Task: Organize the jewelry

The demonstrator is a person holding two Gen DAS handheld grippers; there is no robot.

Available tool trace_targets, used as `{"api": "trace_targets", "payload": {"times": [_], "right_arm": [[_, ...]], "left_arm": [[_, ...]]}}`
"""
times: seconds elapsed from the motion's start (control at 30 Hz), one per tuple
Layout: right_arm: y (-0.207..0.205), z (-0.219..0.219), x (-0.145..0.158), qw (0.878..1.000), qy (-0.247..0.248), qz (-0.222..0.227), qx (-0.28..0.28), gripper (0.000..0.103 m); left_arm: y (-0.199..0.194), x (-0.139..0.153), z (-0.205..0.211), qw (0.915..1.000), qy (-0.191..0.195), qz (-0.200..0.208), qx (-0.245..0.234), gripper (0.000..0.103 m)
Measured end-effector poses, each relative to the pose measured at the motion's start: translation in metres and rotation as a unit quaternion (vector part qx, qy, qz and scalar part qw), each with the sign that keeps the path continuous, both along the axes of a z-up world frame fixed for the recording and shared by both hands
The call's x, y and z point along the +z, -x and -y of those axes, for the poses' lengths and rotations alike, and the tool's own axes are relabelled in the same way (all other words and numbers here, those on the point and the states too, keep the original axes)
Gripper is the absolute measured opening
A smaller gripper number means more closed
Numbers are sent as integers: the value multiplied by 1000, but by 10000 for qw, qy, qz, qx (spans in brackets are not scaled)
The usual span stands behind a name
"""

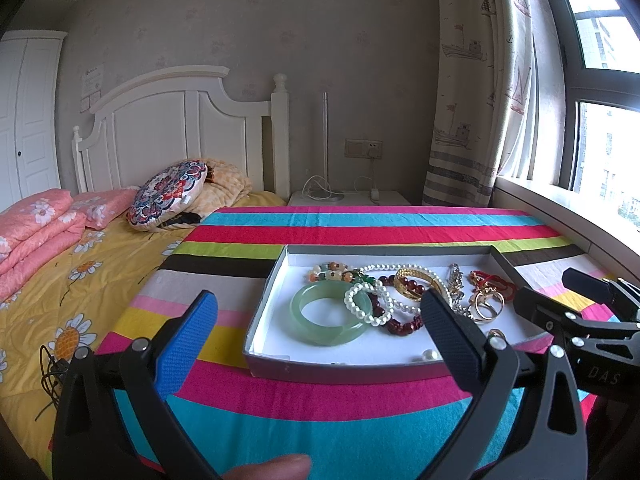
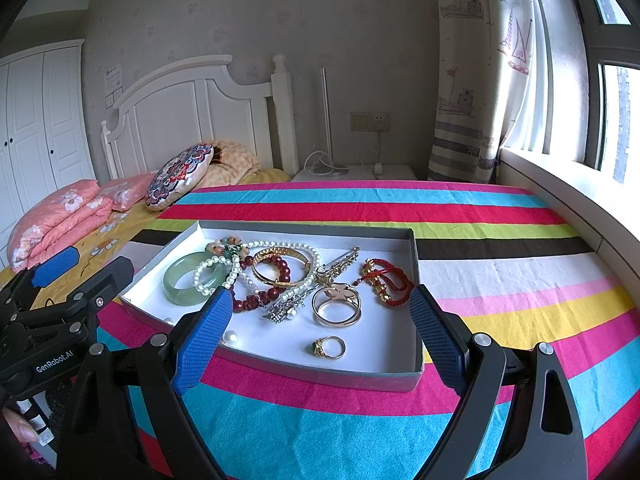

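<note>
The shallow grey box (image 2: pixel 416 264) sits mid-frame on a striped cloth (image 2: pixel 500 216), jewelry piled inside: a green jade bangle (image 2: pixel 176 280), tangled pearl strands (image 2: pixel 308 276), a red cord bracelet (image 2: pixel 386 278). Only the right wrist view clearly shows the small gold ring (image 2: pixel 329 346) near the box's lower edge. Both the right gripper (image 2: pixel 320 332) and left gripper (image 1: pixel 320 328) are spread wide, gripping nothing, hovering in front of the box.

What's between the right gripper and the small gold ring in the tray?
Only the tray's low near wall. The small gold ring lies alone on the white floor, and the right gripper hovers open above it.
</note>
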State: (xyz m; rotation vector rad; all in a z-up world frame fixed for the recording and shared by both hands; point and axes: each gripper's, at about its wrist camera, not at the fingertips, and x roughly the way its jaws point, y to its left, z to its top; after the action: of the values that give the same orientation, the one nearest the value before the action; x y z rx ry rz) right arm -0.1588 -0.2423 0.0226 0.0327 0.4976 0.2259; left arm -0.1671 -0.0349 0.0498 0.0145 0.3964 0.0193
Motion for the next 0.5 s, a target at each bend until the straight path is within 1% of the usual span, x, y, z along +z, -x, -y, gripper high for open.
{"api": "trace_targets", "payload": {"times": [0.1, 0.2, 0.3, 0.37, 0.4, 0.47, 0.5], "right_arm": [[0, 0, 0, 10000, 4, 3, 5, 86], [0, 0, 0, 10000, 0, 4, 2, 86], [0, 0, 0, 10000, -2, -4, 9, 86], [-1, 1, 0, 10000, -24, -23, 17, 86], [-1, 1, 0, 10000, -41, -34, 15, 86], [-2, 4, 0, 9999, 3, -125, 26, 86], [-1, 4, 1, 9997, 30, -218, 47, 86]], "left_arm": [[-1, 0, 1, 10000, 20, 3, -50, 100], [-4, -1, 1, 9996, 146, -68, -223, 100], [-3, -1, -5, 9994, 347, 7, -16, 101], [-1, 0, -7, 9995, 303, -12, -8, 101], [-2, -1, -6, 9996, 258, -99, -63, 101], [-5, -4, -5, 9989, 114, -443, -58, 100], [-8, -6, -4, 9972, 21, -728, -139, 100]]}}
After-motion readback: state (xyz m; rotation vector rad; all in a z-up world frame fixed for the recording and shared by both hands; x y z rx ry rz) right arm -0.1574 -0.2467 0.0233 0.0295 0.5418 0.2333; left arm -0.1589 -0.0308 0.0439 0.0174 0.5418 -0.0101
